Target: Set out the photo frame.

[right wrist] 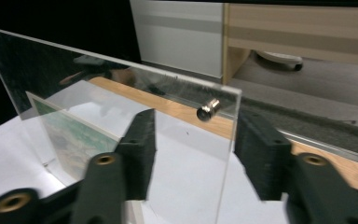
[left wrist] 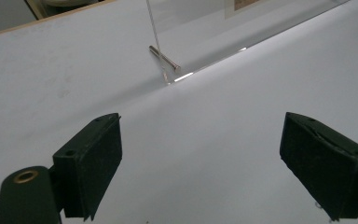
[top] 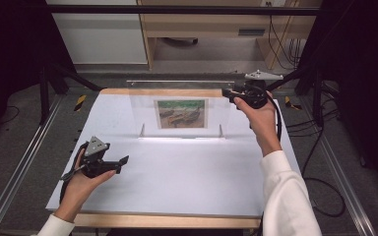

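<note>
At twelve o'clock on the white table (top: 187, 182): one clear acrylic frame (top: 142, 110), upright, a boat picture (top: 181, 113) sandwiched at its centre, metal standoff pins (left wrist: 165, 58) at the corners. Item is rigid, thin-edged and glossy; likely light but top-heavy, slippery under hard pads, prone to scratches and to tipping if pushed face-on. Best hold, by my judgement: a side edge near a top corner, clear of the pin (right wrist: 208, 109), squeezing both faces squarely. Right gripper (right wrist: 193, 154) stands at the frame's two o'clock corner, jaws parted astride the panel's edge, pads not pressing. Left gripper (left wrist: 200, 163) idles at seven o'clock, well apart from the frame, jaws wide open over bare table, nothing between them.
</note>
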The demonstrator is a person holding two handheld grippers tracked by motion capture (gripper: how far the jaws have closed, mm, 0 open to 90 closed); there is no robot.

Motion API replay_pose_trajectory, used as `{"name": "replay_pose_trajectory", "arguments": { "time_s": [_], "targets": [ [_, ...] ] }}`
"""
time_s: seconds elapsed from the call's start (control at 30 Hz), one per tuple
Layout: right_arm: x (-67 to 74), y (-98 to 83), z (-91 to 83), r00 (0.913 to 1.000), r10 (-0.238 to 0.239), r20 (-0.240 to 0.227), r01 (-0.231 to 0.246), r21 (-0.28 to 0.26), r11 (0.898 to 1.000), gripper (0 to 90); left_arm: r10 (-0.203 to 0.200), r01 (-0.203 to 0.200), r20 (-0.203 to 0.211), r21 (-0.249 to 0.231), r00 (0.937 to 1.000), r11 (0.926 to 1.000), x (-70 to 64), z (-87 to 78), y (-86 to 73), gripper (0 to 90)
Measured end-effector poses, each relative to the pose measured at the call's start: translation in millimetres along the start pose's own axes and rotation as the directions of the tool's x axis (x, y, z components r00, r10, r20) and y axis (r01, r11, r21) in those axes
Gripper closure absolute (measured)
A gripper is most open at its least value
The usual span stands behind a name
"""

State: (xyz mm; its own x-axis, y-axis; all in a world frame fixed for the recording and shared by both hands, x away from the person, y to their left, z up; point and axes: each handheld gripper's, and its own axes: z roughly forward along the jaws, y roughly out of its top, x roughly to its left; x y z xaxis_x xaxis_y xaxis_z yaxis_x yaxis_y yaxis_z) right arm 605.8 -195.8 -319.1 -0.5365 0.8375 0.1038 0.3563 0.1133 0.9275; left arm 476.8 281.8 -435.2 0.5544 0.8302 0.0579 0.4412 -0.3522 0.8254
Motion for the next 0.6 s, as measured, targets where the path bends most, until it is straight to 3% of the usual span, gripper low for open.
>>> {"name": "replay_pose_trajectory", "arguments": {
  "time_s": [0.03,0.07,0.13,0.17,0.2,0.27,0.3,0.33,0.37,0.4,0.43,0.47,0.6],
  "targets": [
    [1.1,-3.6,-4.4,0.9991,-0.014,0.039,0.014,0.001,1.000,40.5,0.003,-0.003,-0.001,-0.001,1.0000,1.0000,0.1,-0.2,-0.5,12.9],
    [1.1,-3.6,-4.4,0.9991,-0.014,0.039,0.014,0.001,1.000,40.5,0.004,-0.004,-0.004,0.000,1.0000,1.0000,0.0,-0.5,-1.0,12.9],
    [4.8,-17.0,-15.7,0.9932,-0.044,0.108,0.043,0.009,0.999,31.3,-0.003,0.003,-0.021,0.002,0.9998,1.0000,0.5,-1.5,-3.2,12.7],
    [4.8,-17.0,-15.7,0.9932,-0.044,0.108,0.043,0.009,0.999,31.3,-0.003,0.003,-0.021,0.002,0.9998,1.0000,0.5,-1.5,-3.2,12.4],
    [8.6,-32.2,-24.4,0.9867,-0.068,0.148,0.064,0.032,0.997,27.2,-0.006,0.006,-0.027,0.003,0.9996,1.0000,0.9,-1.5,-3.9,12.2],
    [13.8,-51.7,-32.7,0.9808,-0.077,0.179,0.068,0.057,0.996,22.4,-0.009,0.009,-0.039,0.008,0.9992,0.9999,1.4,-1.0,-5.1,11.3],
    [13.8,-51.7,-32.7,0.9808,-0.077,0.179,0.068,0.057,0.996,22.4,-0.008,0.009,-0.048,0.011,0.9988,0.9999,1.5,-0.8,-5.7,11.3],
    [20.5,-73.4,-39.8,0.9739,-0.091,0.208,0.074,0.088,0.993,18.5,-0.012,0.012,-0.055,0.014,0.9984,0.9998,1.5,-0.6,-6.4,10.1],
    [20.5,-73.4,-39.8,0.9739,-0.091,0.208,0.074,0.088,0.993,18.5,-0.017,0.018,-0.057,0.016,0.9982,0.9997,1.6,-0.4,-7.1,10.1],
    [26.7,-95.1,-47.2,0.9707,-0.096,0.220,0.074,0.108,0.991,17.1,-0.023,0.024,-0.068,0.012,0.9974,0.9996,1.7,-0.7,-8.8,9.5],
    [29.1,-105.3,-50.4,0.9697,-0.098,0.224,0.069,0.135,0.988,15.7,-0.023,0.024,-0.068,0.012,0.9974,0.9996,1.7,-0.7,-8.8,9.2],
    [29.1,-105.3,-50.4,0.9697,-0.098,0.224,0.069,0.135,0.988,15.7,-0.030,0.031,-0.069,0.015,0.9972,0.9994,1.6,-1.0,-9.7,9.2],
    [35.0,-138.4,-58.1,0.9691,-0.093,0.228,0.042,0.218,0.975,13.2,-0.024,0.027,-0.089,0.032,0.9957,0.9991,2.5,2.1,-16.9,7.8]
  ]
}}
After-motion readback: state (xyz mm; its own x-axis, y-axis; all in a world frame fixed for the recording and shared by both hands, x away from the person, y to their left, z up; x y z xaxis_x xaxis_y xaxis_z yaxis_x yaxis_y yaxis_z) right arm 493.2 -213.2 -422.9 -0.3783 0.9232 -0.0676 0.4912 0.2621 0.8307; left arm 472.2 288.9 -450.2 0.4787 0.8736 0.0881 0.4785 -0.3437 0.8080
